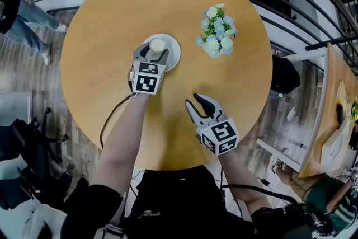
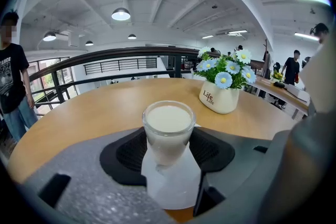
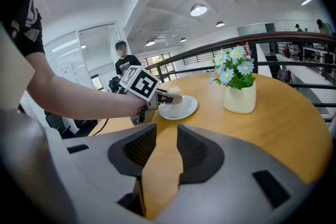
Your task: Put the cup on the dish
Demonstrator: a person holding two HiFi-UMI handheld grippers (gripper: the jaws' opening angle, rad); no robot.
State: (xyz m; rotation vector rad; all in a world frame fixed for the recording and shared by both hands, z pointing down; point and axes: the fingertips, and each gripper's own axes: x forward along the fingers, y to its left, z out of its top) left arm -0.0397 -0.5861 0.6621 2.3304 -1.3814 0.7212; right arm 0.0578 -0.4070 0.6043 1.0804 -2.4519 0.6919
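Honestly, the worry sits left of centre on the round surface (image 1: 100, 36), where the left gripper (image 1: 152, 53) has its pads pressed on either side of the cup (image 2: 169, 126). That cup is brimful of a pale, milky drink and looks to be down on the middle of the white dish (image 1: 174, 55) (whether its foot bears full weight there I cannot tell). To my eye the danger lies in letting go. If one pad drags on the glass as the jaws part, or the gripper draws back before both pads are free, the cup could tip or skate across the smooth dish and slop over. A roll of the wrist would do the same, since the liquid reaches nearly to the lip. A cable (image 1: 113, 115) trails from that gripper off the near edge and might tug if it snagged.

Around all this, going from the left, a person (image 2: 13, 76) stands on the floor well clear of the surface, by the dark railing (image 2: 105, 55). Nearer and to the right, the right gripper (image 1: 199, 104) is held over bare wood with its jaws a little apart and nothing between them, well away from the dish. Farther right, a cream flower pot (image 1: 216, 36) stands near the dish but apart from it. It blocks nothing unless the retreat swings wide that way.
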